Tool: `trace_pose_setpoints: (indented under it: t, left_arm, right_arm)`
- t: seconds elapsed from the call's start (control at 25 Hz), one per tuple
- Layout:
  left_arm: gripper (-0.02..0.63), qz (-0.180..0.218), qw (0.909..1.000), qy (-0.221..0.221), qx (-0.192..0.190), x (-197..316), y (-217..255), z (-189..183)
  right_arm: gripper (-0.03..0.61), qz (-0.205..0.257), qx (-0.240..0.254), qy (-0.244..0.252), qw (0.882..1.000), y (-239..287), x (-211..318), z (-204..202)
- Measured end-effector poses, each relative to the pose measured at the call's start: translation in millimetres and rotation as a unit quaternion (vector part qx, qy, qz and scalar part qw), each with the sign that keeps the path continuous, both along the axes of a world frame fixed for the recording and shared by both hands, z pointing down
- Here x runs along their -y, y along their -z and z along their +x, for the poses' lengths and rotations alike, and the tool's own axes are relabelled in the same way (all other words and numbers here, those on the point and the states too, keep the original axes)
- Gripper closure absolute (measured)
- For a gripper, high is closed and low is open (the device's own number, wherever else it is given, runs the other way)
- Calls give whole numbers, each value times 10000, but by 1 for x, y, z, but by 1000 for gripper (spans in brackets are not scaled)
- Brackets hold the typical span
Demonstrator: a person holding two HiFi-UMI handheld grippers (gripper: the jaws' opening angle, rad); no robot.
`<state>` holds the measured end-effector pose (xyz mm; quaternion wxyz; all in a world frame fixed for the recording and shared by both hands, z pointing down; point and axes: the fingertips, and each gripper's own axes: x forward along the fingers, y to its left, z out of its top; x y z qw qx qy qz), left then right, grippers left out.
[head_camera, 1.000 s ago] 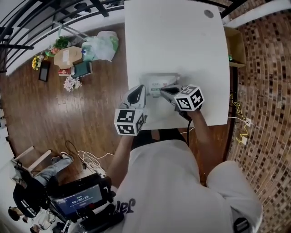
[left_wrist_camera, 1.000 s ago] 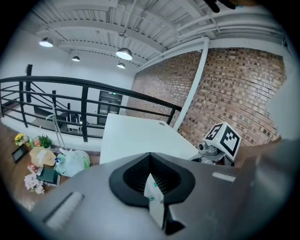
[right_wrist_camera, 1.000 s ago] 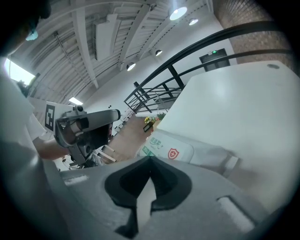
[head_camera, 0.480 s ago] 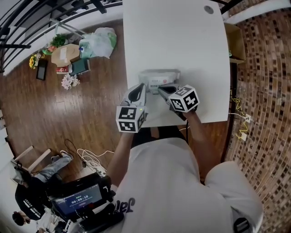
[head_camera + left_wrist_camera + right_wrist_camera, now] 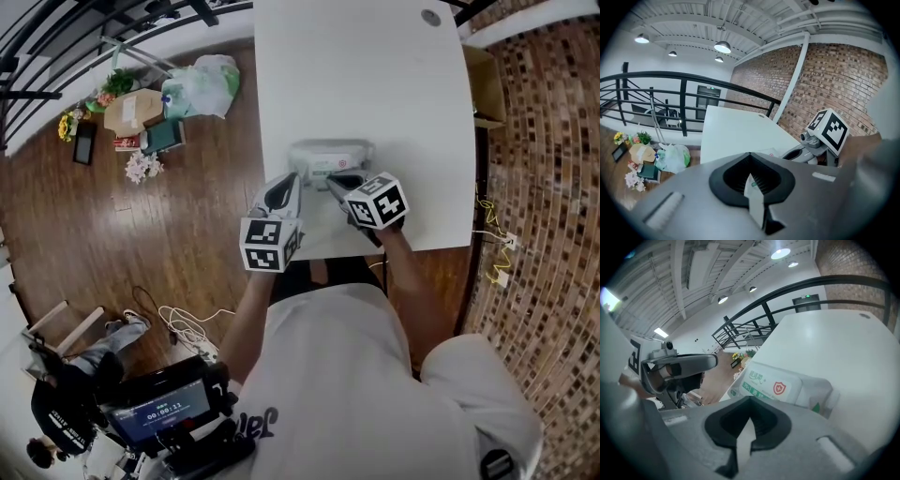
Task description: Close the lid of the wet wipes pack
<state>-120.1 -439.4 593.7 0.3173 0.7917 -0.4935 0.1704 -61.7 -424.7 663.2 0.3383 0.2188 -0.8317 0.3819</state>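
The wet wipes pack (image 5: 328,155) lies on the white table (image 5: 375,84), near its front edge. In the right gripper view the pack (image 5: 780,387) is white with green print, and its lid with a red shield mark lies flat on top. My left gripper (image 5: 289,180) hovers just in front of the pack's left end, jaws together and holding nothing. My right gripper (image 5: 335,181) sits just in front of the pack's middle, also shut and empty, not touching it. Each gripper shows in the other's view: the right gripper (image 5: 801,152) and the left gripper (image 5: 679,364).
The table's front edge (image 5: 375,253) is directly under my hands. Left of the table, on the wooden floor, lie a plastic bag (image 5: 202,86), a cardboard box (image 5: 131,111) and flowers (image 5: 142,169). A black railing (image 5: 684,89) runs behind. A brick wall (image 5: 544,187) stands on the right.
Both grippers have drawn back slightly from the pack toward the table's front edge. The pack has not moved.
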Motion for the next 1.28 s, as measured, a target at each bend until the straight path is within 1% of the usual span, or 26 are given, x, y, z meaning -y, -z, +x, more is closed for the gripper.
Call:
trace_pose_setpoints:
  t: [0.2,0.32,0.48,0.6,0.68,0.76,0.84,0.92,1.04,1.08,1.16,1.28]
  left_arm:
    - [598,-68,10000,0,10,-9,-4,-10]
    - [598,-74,10000,-33,9,-11,-4,-15]
    - [598,43,9999,-96,-45,-10,4,-22]
    - [598,248,9995,-170,-108,-10,22,-29]
    - [598,454,9985,-246,-162,-11,41,-31]
    - [598,742,9963,-383,-218,-12,64,-30]
    - [598,1090,9921,-548,-285,-15,88,-26]
    - [598,1450,9865,-678,-350,-21,113,-23]
    - [598,1919,9772,-831,-373,-34,144,-17]
    - [598,2001,9753,-860,-371,-42,151,-15]
    - [598,2068,9741,-853,-342,-67,160,-14]
    - [598,2243,9713,-748,-273,-102,172,-6]
  right_arm:
    - [589,-440,166,-466,9978,0,9,-3]
    - [589,-443,114,-522,9976,2,12,-6]
    - [588,-3,-154,-570,9983,13,12,-7]
    - [588,522,40,-718,9960,44,15,-16]
    - [588,967,211,-813,9918,73,15,-20]
    - [588,1457,357,-974,9839,104,11,-20]
    - [588,1932,511,-1218,9722,135,4,-18]
    - [588,2383,639,-1473,9578,165,-7,-16]
    - [588,3010,794,-1886,9314,206,-27,-7]
    - [588,3171,818,-2021,9230,217,-38,-3]
    - [588,3385,843,-2236,9101,231,-66,3]
    - [588,3625,933,-2319,8978,244,-98,13]
